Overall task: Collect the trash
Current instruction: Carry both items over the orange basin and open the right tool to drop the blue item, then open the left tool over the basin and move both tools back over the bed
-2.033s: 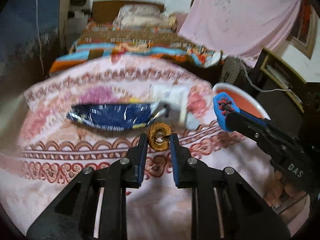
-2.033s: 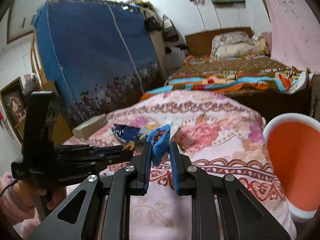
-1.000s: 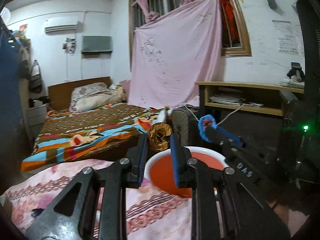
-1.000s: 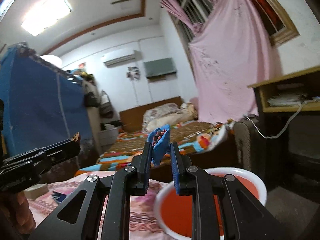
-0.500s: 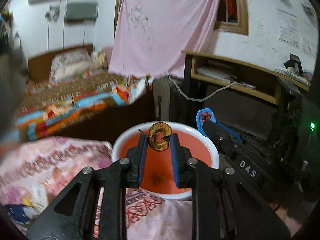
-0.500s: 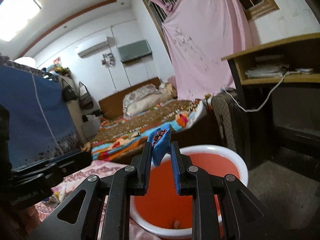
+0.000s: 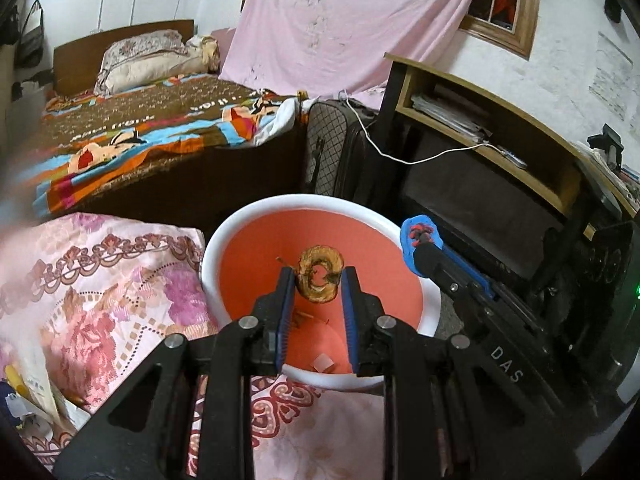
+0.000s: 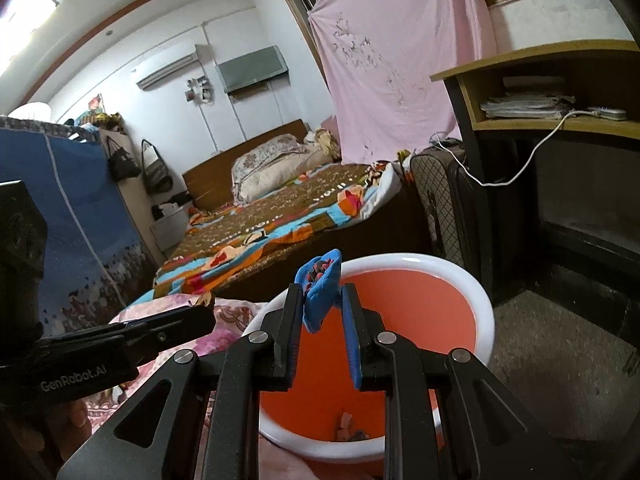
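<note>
Both tongs are over the bin, and each one pinches a bit of trash. Left gripper [image 7: 316, 280] has its two fingers closed on a brown dried-up ring of fruit peel [image 7: 319, 279]. Right gripper [image 8: 320, 304] has its two fingers closed on a crumpled blue wrapper with red marks [image 8: 320, 294]. Both bits hang over the open top of the round orange bin with a white rim [image 7: 248, 216].

I think the job is partly done. A few small scraps already lie at the bottom of the bin. The two bits in the tongs are not yet dropped, so letting go looks like the next step. More trash waits too: some crumpled white paper [image 7: 36, 388] lies on the bed cover at the far left edge of the left view.

The bin sits just beside the pink flowery bed cover [image 7: 100, 300]. Behind it is a second bed with a bright striped blanket [image 7: 160, 132] and pillows. A dark checked suitcase [image 7: 340, 148] stands near a wooden shelf [image 7: 500, 120] with papers. A pink sheet [image 7: 360, 20] hangs over the window.
</note>
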